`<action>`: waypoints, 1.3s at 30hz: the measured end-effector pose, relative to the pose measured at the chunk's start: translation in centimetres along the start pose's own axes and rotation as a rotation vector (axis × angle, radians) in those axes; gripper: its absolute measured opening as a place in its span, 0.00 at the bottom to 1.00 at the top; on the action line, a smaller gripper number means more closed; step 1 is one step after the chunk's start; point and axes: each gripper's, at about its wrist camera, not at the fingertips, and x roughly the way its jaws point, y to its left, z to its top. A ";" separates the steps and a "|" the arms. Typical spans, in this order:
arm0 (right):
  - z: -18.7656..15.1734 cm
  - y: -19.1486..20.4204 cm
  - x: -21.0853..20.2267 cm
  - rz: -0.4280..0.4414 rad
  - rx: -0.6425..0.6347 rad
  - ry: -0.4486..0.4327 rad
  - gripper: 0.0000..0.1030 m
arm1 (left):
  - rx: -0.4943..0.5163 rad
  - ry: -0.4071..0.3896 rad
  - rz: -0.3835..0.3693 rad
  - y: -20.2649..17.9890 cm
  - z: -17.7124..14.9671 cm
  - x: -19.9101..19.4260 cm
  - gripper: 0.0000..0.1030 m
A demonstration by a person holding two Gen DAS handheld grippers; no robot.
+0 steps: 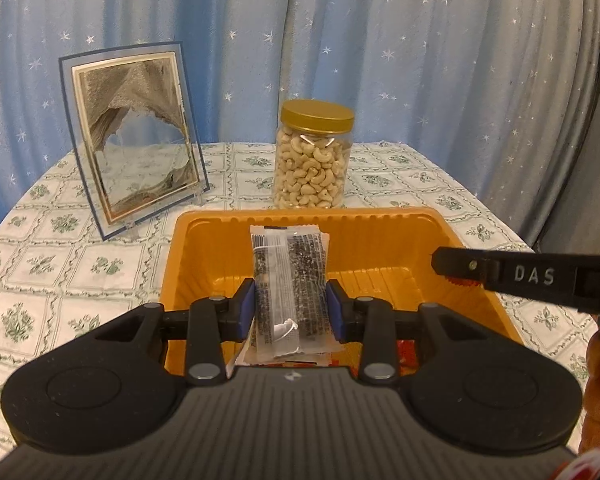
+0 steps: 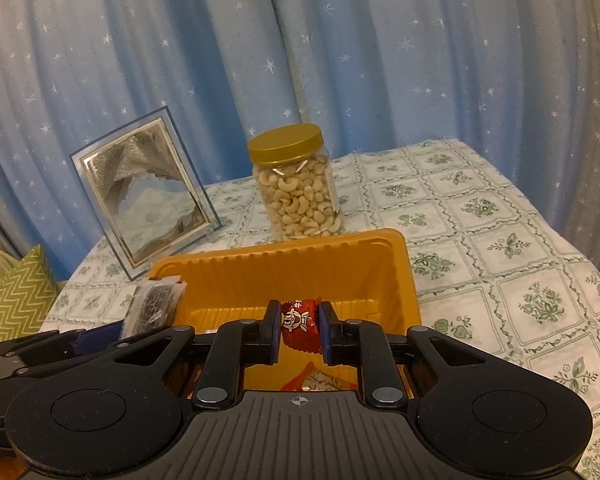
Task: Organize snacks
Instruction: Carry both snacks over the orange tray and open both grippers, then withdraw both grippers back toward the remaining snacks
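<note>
Both grippers hang over the orange tray [image 1: 204, 240], which sits on the table with the flowered cloth [image 1: 60, 248]. The left gripper [image 1: 291, 312] squeezes a clear packet of dark seaweed snack [image 1: 288, 276] between its blue pads, and the packet stands up above the tray. The right gripper [image 2: 299, 332] is closed tight on a small red snack packet [image 2: 300, 326] with a cartoon face on it, also above the tray. From the right wrist view, the left gripper's seaweed packet shows at the tray's left edge. The tray floor that can be seen looks bare, though something red and white shows low down under the right gripper, and it is hard to tell if that lies in the tray. So it seems the job is only partway done: two snacks are being carried and are not yet put down. A jar of cashews [image 1: 314, 160] with a gold lid stands just behind the tray, and a picture frame [image 1: 134, 140] stands to its left.
</note>
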 end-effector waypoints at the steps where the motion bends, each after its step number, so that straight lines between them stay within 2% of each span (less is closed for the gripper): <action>1: 0.0 0.0 0.2 -0.002 0.001 0.002 0.19 | 0.002 -0.002 -0.005 0.0 0.1 0.2 0.34; 5: -0.1 0.0 0.8 -0.006 0.007 0.014 0.19 | -0.006 -0.006 -0.003 0.6 -0.1 0.4 0.40; 11: -0.1 0.2 0.8 0.000 0.010 0.016 0.19 | -0.029 0.016 0.031 1.9 -0.2 0.2 0.40; 26: 0.0 0.6 0.8 0.065 0.046 -0.017 0.19 | -0.029 0.025 0.031 2.2 -0.4 0.2 0.40; 28: 0.1 0.3 0.8 0.056 0.066 -0.020 0.35 | -0.028 0.027 0.034 2.2 -0.5 0.2 0.40; 29: 0.1 0.0 0.8 0.053 0.084 -0.028 0.53 | -0.027 0.028 0.034 2.2 -0.5 0.2 0.41; 30: 0.2 -0.4 0.7 0.050 0.106 -0.036 0.59 | -0.027 0.028 0.034 2.2 -0.5 0.2 0.41; 39: 0.5 -2.3 -0.1 -0.006 0.173 -0.065 0.59 | -0.020 0.027 0.029 2.0 -0.7 -0.1 0.41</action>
